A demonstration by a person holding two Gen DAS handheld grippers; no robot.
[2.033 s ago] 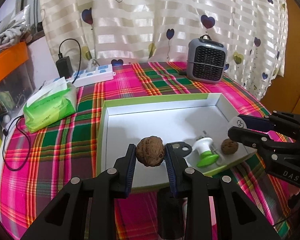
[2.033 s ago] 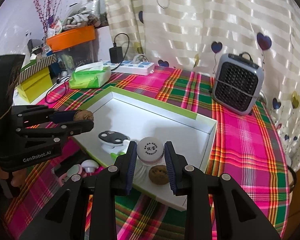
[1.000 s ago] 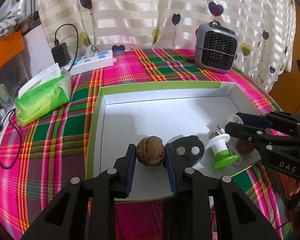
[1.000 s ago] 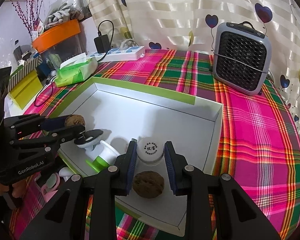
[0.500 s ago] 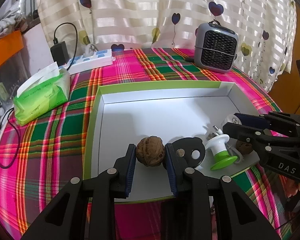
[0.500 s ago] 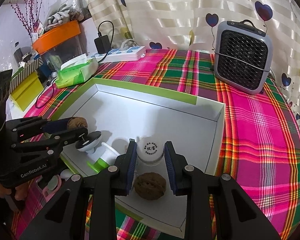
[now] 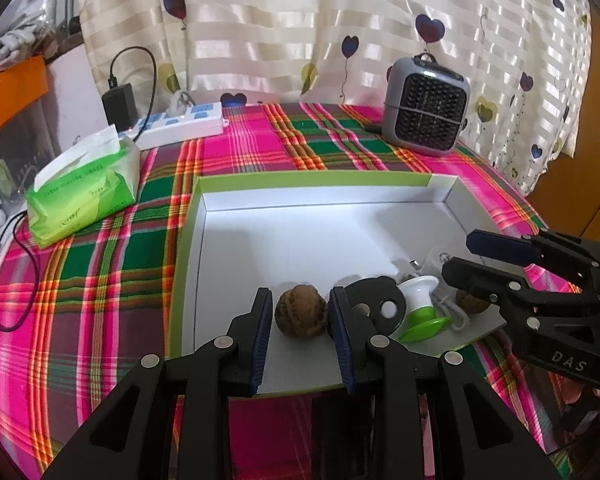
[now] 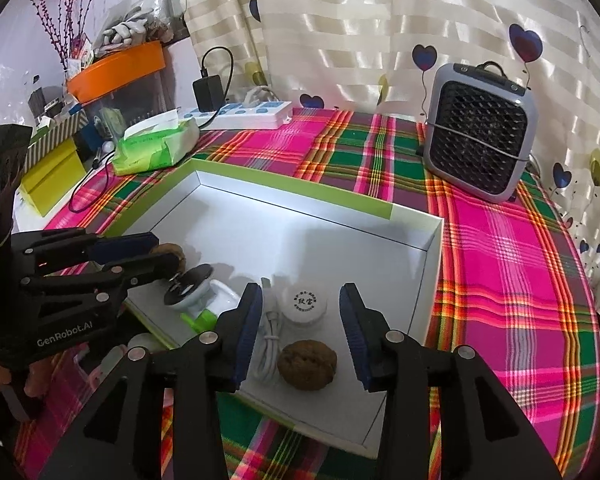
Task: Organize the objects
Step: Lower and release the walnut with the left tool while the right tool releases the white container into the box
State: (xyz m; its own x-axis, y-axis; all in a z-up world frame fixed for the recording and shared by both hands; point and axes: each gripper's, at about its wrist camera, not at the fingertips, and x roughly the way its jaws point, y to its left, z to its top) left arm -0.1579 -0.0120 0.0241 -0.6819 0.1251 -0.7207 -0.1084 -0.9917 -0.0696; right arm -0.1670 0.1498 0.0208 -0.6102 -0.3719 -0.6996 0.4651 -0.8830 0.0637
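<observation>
A round table wears a bright plaid cloth (image 7: 100,272) of pink, green and orange, and behind it hangs a cream striped curtain (image 7: 300,28) printed with heart balloons. In the middle of the cloth lies a shallow white box (image 7: 300,236) with a lime green rim. Seen from the left wrist camera, a grey small heater (image 7: 426,120) stands at 1 o'clock beyond the box, a white power strip (image 7: 180,124) with a black charger (image 7: 118,102) plugged in lies at 11 o'clock, and a green tissue pack (image 7: 82,196) rests at 10 o'clock, just beside the box. At the far left edge, an orange bin (image 8: 116,68) and a yellow box (image 8: 46,176) sit on a side shelf in the right wrist view. The left gripper (image 7: 302,314) is open a little, its jaws on both sides of a walnut (image 7: 301,316) that lies on the box floor near the front wall; a small gap shows at the left pad. Next to it at 3 o'clock are a black disc piece (image 7: 374,306) and a white and green spool (image 7: 420,312). The right gripper (image 8: 300,328) stands wide apart above a white round jar (image 8: 306,304), holding nothing; a second walnut (image 8: 307,364) and a white cable (image 8: 270,344) lie close below it inside the box.
</observation>
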